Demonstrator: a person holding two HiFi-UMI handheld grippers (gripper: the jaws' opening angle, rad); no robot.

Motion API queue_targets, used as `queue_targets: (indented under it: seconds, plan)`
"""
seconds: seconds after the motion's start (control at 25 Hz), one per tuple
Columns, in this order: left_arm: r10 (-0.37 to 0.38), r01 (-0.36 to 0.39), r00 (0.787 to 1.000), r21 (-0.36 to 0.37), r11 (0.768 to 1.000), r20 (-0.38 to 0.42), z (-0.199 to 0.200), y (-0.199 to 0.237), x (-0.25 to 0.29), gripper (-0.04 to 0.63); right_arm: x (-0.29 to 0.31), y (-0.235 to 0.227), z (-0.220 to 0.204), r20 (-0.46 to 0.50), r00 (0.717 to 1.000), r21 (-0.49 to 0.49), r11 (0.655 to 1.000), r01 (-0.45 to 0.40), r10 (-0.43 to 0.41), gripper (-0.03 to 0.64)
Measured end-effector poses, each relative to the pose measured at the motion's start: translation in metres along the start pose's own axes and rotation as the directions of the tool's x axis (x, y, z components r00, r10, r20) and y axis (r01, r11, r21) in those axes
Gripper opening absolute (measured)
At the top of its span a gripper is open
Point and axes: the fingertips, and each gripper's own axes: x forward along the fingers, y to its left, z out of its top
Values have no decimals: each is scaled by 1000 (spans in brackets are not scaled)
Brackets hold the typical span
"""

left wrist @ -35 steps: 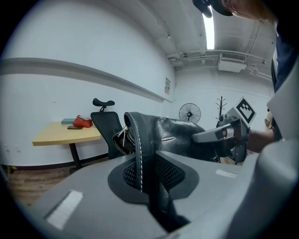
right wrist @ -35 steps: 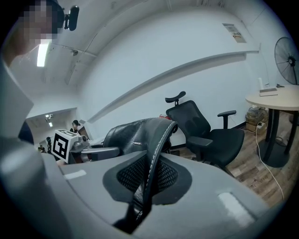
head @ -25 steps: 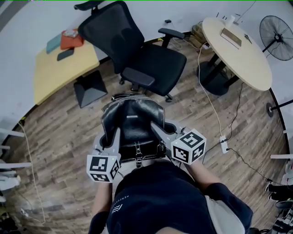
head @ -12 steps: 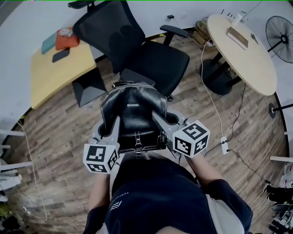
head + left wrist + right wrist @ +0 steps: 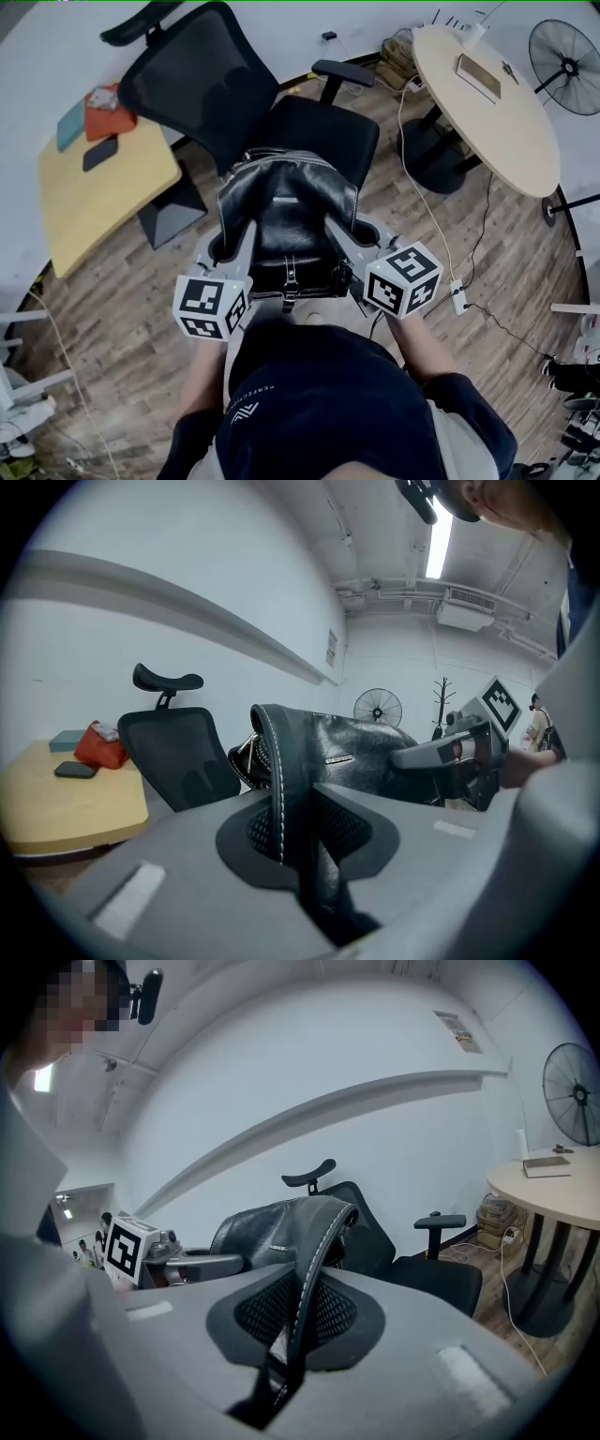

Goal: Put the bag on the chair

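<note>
A black leather bag point(image 5: 281, 220) hangs in the air between both grippers, its far end over the front edge of the black office chair's seat point(image 5: 323, 131). My left gripper point(image 5: 244, 234) is shut on the bag's left strap point(image 5: 279, 780), which runs upright between its jaws. On the other side, my right gripper point(image 5: 339, 232) is shut on the right strap point(image 5: 314, 1251). The chair's mesh backrest point(image 5: 197, 84) stands beyond the bag. In the left gripper view the bag body point(image 5: 361, 747) fills the middle, and the right gripper point(image 5: 459, 752) shows past it.
A yellow table point(image 5: 94, 202) with a red pouch point(image 5: 105, 98) and a phone stands at the left, its black base point(image 5: 173, 206) near the chair. A round beige table point(image 5: 492, 108) and a fan point(image 5: 567, 52) are at the right. Cables and a power strip point(image 5: 459, 295) lie on the wood floor.
Both grippers have carried the bag forward toward the chair; its far end now reaches over the seat's front edge. The grips on the straps are unchanged.
</note>
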Motion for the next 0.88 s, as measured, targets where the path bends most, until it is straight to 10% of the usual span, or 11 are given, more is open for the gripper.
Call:
queue_targets:
  seconds: [0.88]
  plan:
    - [-174, 174, 985, 54, 983, -1, 98, 134, 155, 63, 143, -87, 119, 49, 987, 6, 988, 156, -156, 26]
